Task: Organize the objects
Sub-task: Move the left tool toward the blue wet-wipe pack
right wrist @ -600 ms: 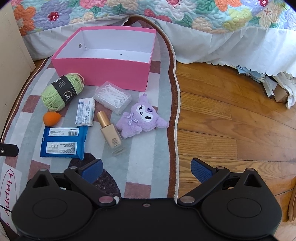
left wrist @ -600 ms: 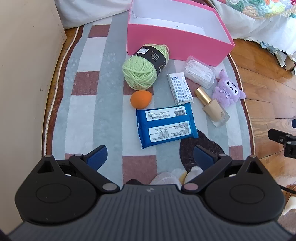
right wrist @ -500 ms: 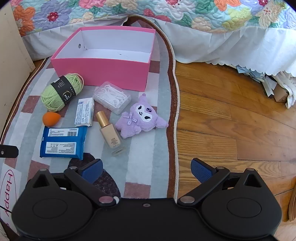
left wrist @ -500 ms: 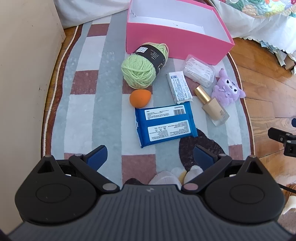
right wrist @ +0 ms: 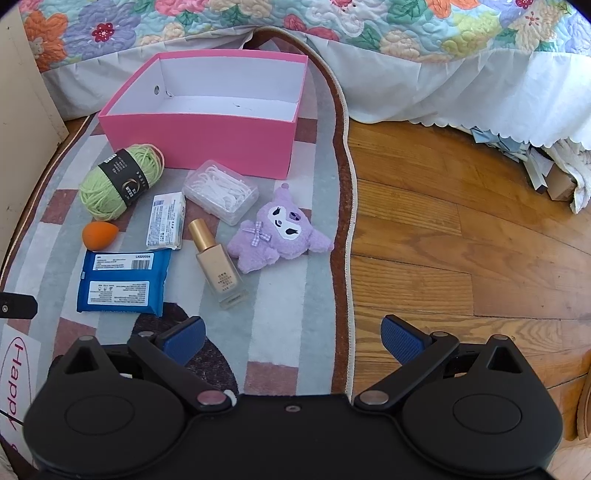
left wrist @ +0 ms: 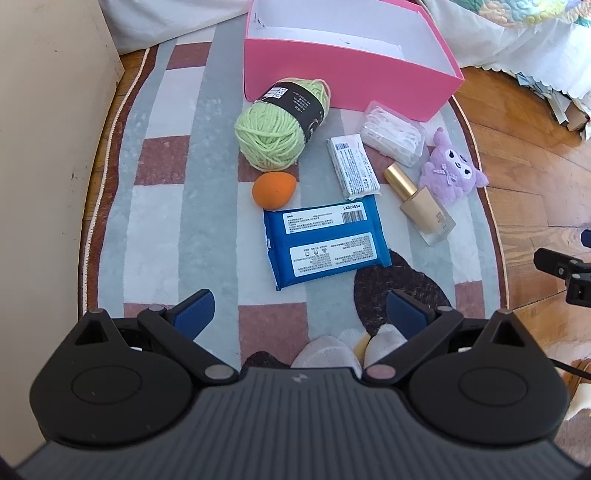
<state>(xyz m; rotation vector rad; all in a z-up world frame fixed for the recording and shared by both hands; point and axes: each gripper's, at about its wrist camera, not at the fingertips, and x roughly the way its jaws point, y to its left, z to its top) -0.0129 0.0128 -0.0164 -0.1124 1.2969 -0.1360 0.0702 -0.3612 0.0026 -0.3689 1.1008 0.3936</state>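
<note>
An empty pink box [left wrist: 347, 79] [right wrist: 199, 138] stands at the far end of the rug. In front of it lie a green yarn ball [left wrist: 277, 129] [right wrist: 118, 182], an orange sponge [left wrist: 274, 189] [right wrist: 99, 235], a blue wipes pack [left wrist: 327, 242] [right wrist: 122, 282], a white packet [left wrist: 352, 164] [right wrist: 166, 221], a clear floss-pick case [left wrist: 393, 133] [right wrist: 221, 192], a foundation bottle [left wrist: 421, 205] [right wrist: 218, 267] and a purple plush [left wrist: 452, 173] [right wrist: 280, 230]. My left gripper [left wrist: 299, 314] hangs open just short of the wipes pack. My right gripper [right wrist: 291, 338] is open over the rug's edge, near the bottle.
The striped rug [left wrist: 162, 206] [right wrist: 280, 325] lies on a wooden floor [right wrist: 461, 240]. A bed with a floral quilt [right wrist: 332, 22] and white skirt is behind the box. A pale cabinet side [left wrist: 44, 147] borders the rug on the left. A person's socked feet [left wrist: 343, 352] show below the left gripper.
Both views have shifted slightly, the objects sitting a little nearer in each. Nothing on the rug has moved and both grippers stay open.
</note>
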